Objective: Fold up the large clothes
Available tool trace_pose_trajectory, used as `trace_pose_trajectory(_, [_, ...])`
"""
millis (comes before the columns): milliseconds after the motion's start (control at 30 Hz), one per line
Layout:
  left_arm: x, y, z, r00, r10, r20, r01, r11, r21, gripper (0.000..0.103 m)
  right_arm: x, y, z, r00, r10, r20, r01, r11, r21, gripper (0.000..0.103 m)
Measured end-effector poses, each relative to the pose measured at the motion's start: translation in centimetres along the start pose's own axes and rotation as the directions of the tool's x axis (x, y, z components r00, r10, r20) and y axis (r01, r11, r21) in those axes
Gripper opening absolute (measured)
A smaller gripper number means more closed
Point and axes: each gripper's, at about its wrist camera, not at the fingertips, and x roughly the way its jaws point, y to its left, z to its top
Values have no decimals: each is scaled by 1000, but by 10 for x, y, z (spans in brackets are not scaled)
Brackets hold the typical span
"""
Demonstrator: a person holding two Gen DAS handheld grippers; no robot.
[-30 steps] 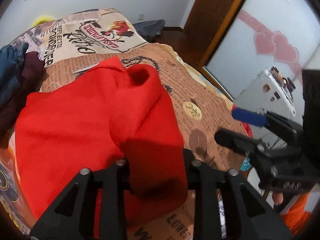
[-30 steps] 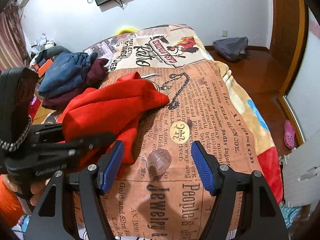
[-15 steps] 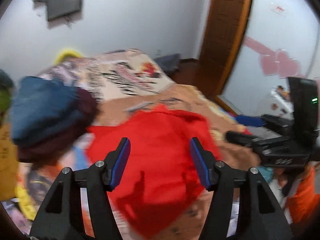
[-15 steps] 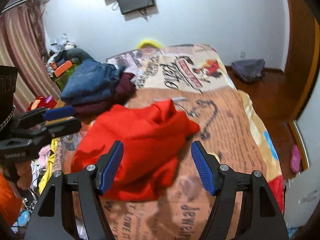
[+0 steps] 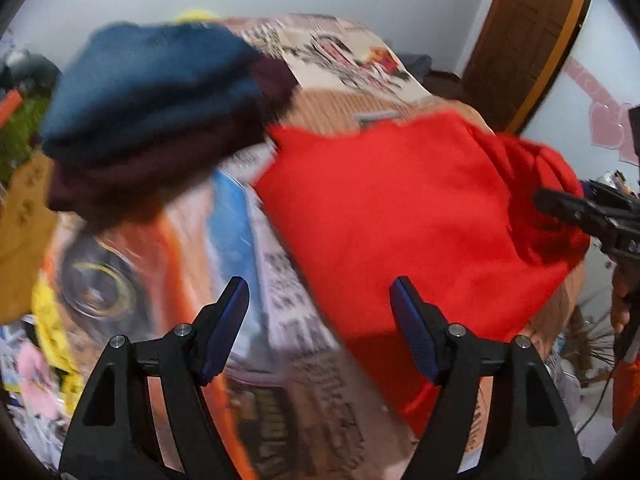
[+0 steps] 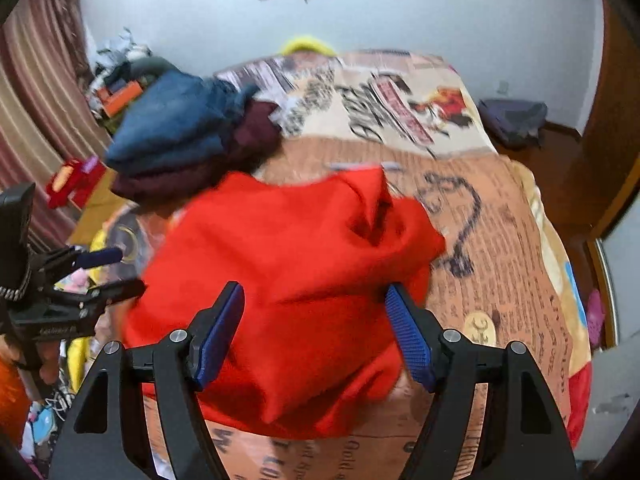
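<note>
The left gripper [image 5: 318, 304] tilts steeply downward with its jaws wide apart; they have just been opening, and nothing is gripped between its blue pads [image 5: 412, 336]. The right gripper [image 6: 314, 310] also tilts down, its jaws spread, pads [image 6: 408, 338] pressing on nothing. Both views are motion-blurred.
</note>
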Motion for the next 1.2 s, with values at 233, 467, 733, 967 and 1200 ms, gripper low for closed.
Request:
trace_pose_trajectory(233, [13, -21, -15, 998, -57, -24, 58, 998, 13, 75, -7, -38, -22, 995, -101, -22, 102, 994, 45, 69])
trace_pose_trajectory(467, [11, -16, -30, 997, -72, -13, 71, 997, -18, 80, -2, -63, -52, 990, -103, -92, 109, 992, 60, 70])
trace_pose_trajectory(733, [-14, -31, -29, 995, 62, 76, -69, 993, 91, 80, -24, -55, -37, 993, -90, -74, 91, 996, 19, 72])
trace_pose_trajectory(967, [-29, -7, -10, 982, 121, 146, -118, 993, -28, 80, -37, -32, -1, 1000, -10, 12, 10, 999, -43, 72])
trace_pose_trajectory(1200, [-13, 28, 7, 995, 23, 100, -3, 982, -190, 80, 10, -28, 20, 994, 67, -92, -72, 996, -51, 72])
